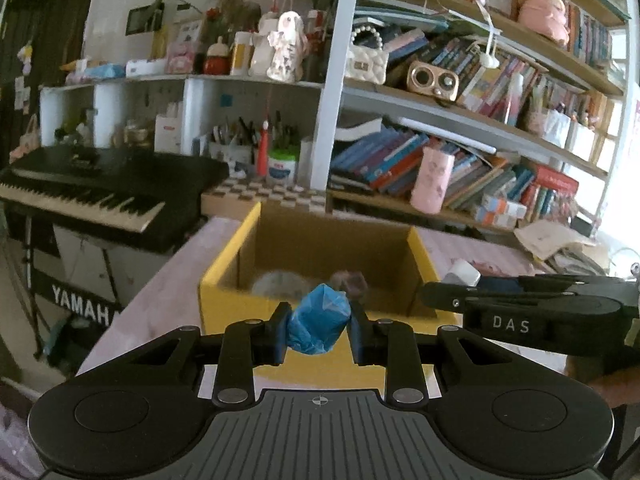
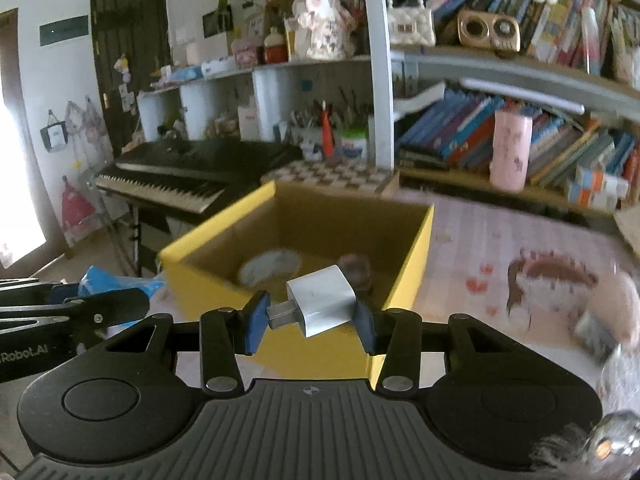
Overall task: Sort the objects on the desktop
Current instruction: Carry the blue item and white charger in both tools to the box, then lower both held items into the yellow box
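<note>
Yellow cardboard box (image 1: 224, 292) sits open on the pink counter (image 1: 160, 300). Just before its near wall, the left gripper (image 1: 319, 326) pinches a crumpled blue wrapper (image 1: 319, 322), while the right gripper (image 2: 311, 316) clamps a white charger plug (image 2: 322, 302).

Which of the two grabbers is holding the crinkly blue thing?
The left gripper pinches the crumpled blue wrapper. The right gripper holds a white USB charger plug instead, hard and boxy, not blue.

Crumpled blue wrapper (image 1: 319, 317), white charger plug (image 2: 321, 300), yellow box (image 1: 240, 312), pink patterned tablecloth (image 2: 500, 232)
</note>
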